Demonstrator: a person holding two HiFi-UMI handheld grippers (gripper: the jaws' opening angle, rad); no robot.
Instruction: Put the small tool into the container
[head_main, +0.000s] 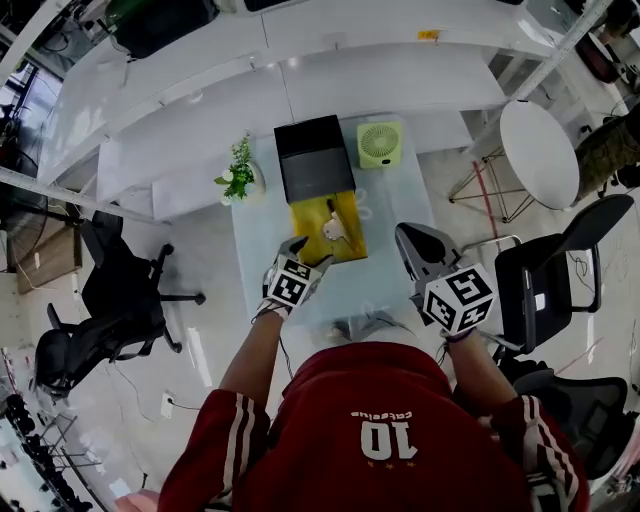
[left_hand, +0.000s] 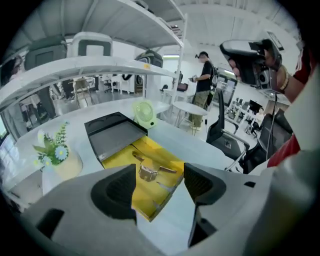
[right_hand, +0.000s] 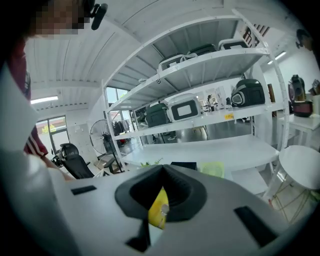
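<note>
The small tool (head_main: 333, 226) lies on the yellow mat (head_main: 350, 242), near the mat's middle. It has not been picked up. The container (head_main: 313, 158), a black open box, sits at the far edge of the tabletop (head_main: 385, 285), touching the mat's far edge.

The left gripper (head_main: 308, 255) hovers at the mat's near left corner. Its jaws are spread wide with nothing between them, and the tool (left_hand: 148, 172) lies beyond the gap. The right gripper (head_main: 412, 240) is held above the right side of the tabletop, well apart from the mat. Its jaws are drawn almost together and appear to grip nothing.

Hazards from this position:
- The tool is small, flat and irregular in outline. A closure off its centre is likely to tip it or push it along the mat instead of seizing it.
- A descent that is too steep may pinch the mat with the tool and drag the mat towards the near edge.
- A weak grip may drop the tool short of the container wall.
- The plant (head_main: 238, 172) at the far left corner and the fan (head_main: 380, 143) at the far right corner flank the container. A wide swing could strike either.
</note>
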